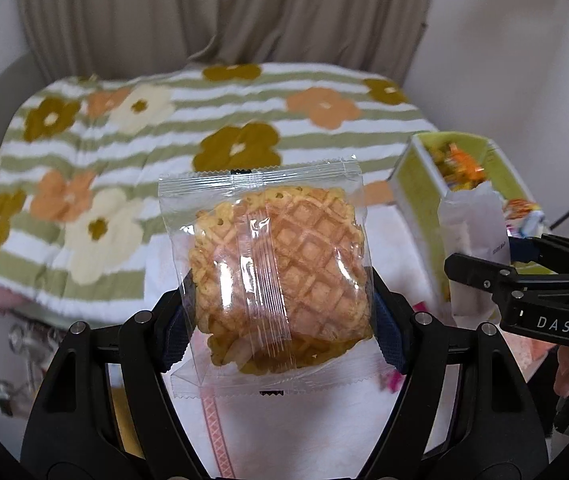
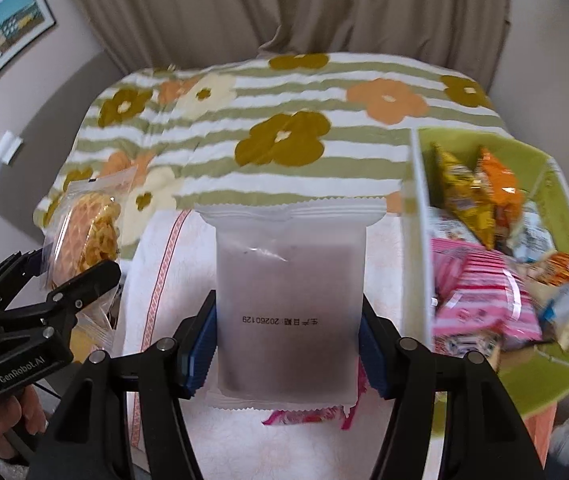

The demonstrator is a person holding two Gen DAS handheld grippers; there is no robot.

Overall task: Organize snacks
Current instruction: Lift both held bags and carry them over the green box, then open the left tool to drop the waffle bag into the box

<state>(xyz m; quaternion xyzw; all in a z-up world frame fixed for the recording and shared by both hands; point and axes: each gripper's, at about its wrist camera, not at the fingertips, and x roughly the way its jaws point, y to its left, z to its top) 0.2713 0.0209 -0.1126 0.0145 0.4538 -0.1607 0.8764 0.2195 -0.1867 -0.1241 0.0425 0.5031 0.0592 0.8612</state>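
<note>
Left tool (image 1: 280,312) grips waffle packet (image 1: 272,268) (upright); right tool (image 2: 288,344) clamps frosted packet (image 2: 290,312).

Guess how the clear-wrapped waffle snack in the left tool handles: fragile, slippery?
The waffle snack probably crushes easily: thin lattice wafers, pinched edge-on by the left tool. The glossy clear film looks slippery, so it may shift. Likely light: it sits upright without sagging.
</note>
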